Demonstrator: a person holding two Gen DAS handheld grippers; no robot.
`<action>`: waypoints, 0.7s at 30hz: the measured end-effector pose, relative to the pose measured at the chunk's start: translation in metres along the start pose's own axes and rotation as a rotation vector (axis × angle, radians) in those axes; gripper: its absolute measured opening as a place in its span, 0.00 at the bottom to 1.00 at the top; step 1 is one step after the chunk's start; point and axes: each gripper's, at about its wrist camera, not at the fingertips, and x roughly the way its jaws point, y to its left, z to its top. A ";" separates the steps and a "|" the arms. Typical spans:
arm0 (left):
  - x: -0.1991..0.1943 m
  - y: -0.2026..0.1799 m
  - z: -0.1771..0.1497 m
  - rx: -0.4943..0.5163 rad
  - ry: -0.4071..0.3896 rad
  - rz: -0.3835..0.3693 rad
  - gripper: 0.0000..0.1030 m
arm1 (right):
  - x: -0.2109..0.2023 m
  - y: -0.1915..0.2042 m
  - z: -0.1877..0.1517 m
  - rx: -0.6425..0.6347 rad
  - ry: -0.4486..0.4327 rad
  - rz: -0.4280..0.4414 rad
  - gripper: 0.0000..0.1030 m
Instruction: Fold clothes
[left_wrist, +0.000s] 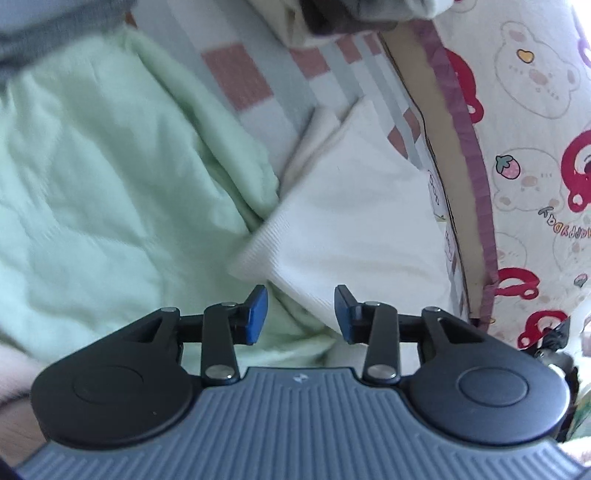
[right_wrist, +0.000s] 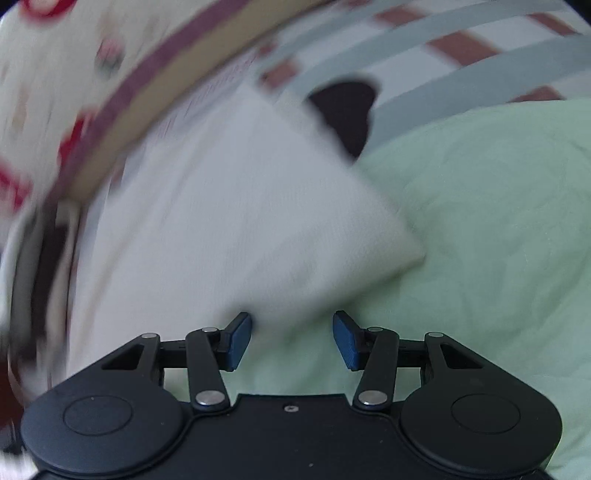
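Faintly, inverted "happyday" on cartoon sheet.

A bed covered by a checked sheet of grey, white and dusty-red squares carries a pale green quilt and a folded white garment whose corner overlaps the quilt.

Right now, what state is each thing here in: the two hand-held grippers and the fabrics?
left hand-held gripper: open, holding nothing
right hand-held gripper: open, holding nothing
white garment: folded flat, lying partly on the green cloth
green cloth: spread out, wrinkled
checked sheet: lying flat underneath
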 end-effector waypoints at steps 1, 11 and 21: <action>0.005 -0.003 -0.003 -0.005 -0.006 0.003 0.39 | 0.001 0.000 -0.001 0.008 -0.001 0.002 0.54; 0.024 -0.011 -0.013 -0.007 -0.077 0.108 0.39 | 0.004 -0.010 -0.006 0.125 -0.008 0.058 0.59; 0.036 -0.013 -0.006 -0.036 -0.255 0.051 0.07 | 0.008 -0.003 0.020 0.151 -0.162 0.114 0.10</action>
